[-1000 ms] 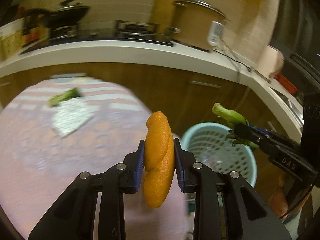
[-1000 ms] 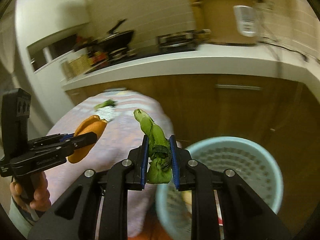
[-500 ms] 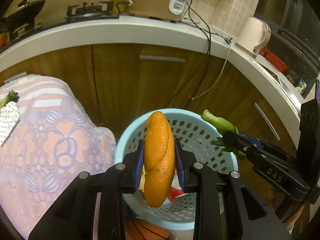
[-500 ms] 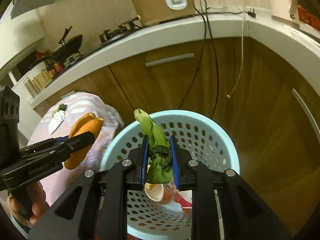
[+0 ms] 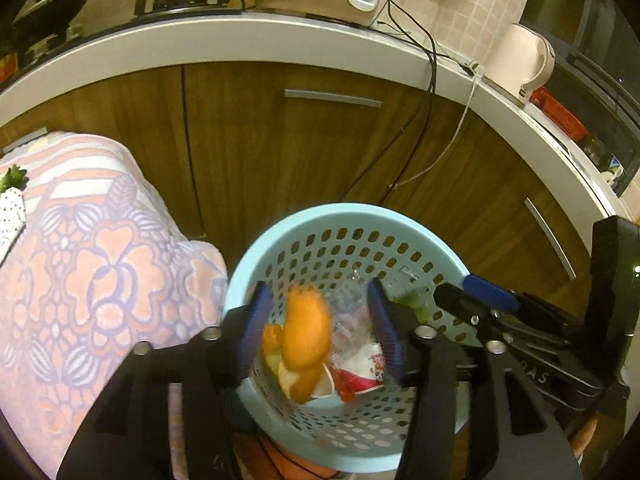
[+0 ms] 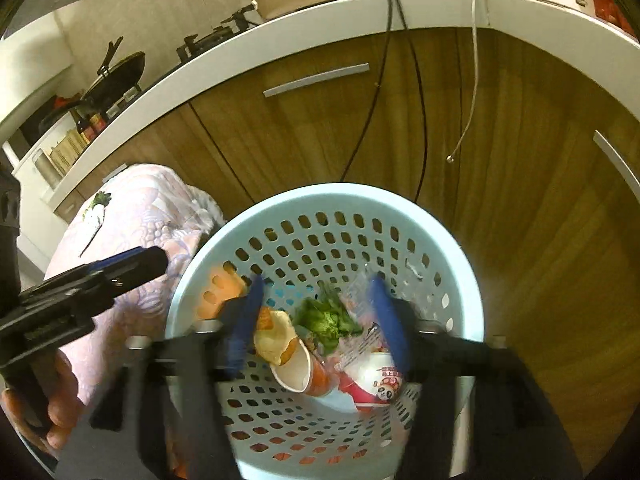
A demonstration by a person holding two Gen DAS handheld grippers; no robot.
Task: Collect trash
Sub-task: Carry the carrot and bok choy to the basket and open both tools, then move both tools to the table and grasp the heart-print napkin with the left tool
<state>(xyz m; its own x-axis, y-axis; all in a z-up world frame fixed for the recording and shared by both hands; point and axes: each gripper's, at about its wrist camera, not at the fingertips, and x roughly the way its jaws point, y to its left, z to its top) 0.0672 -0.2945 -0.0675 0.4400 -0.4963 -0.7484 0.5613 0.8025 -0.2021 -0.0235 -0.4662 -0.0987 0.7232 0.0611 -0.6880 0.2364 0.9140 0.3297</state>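
A light blue perforated basket [image 5: 340, 216] [image 6: 320, 200] stands below both grippers. My left gripper [image 5: 316, 328] is open above it, and the orange peel [image 5: 306, 336] is loose between the jaws, blurred, over the basket. My right gripper [image 6: 316, 320] is open too, and the green vegetable scrap [image 6: 326, 320] lies inside the basket among paper cups [image 6: 300, 372] and wrappers [image 5: 360, 364]. The right gripper also shows in the left wrist view [image 5: 472, 296], the left one in the right wrist view [image 6: 136, 264].
A table with a pink flowered cloth [image 5: 92, 272] is left of the basket, with a green scrap [image 5: 12, 178] and a white dotted wrapper [image 5: 10, 216] on it. Wooden cabinets [image 5: 320, 140], dangling cables [image 5: 424, 120] and a white counter [image 5: 280, 36] stand behind.
Both grippers have opened over the basket. The orange peel has left the left jaws and the green scrap has dropped from the right jaws into the basket.
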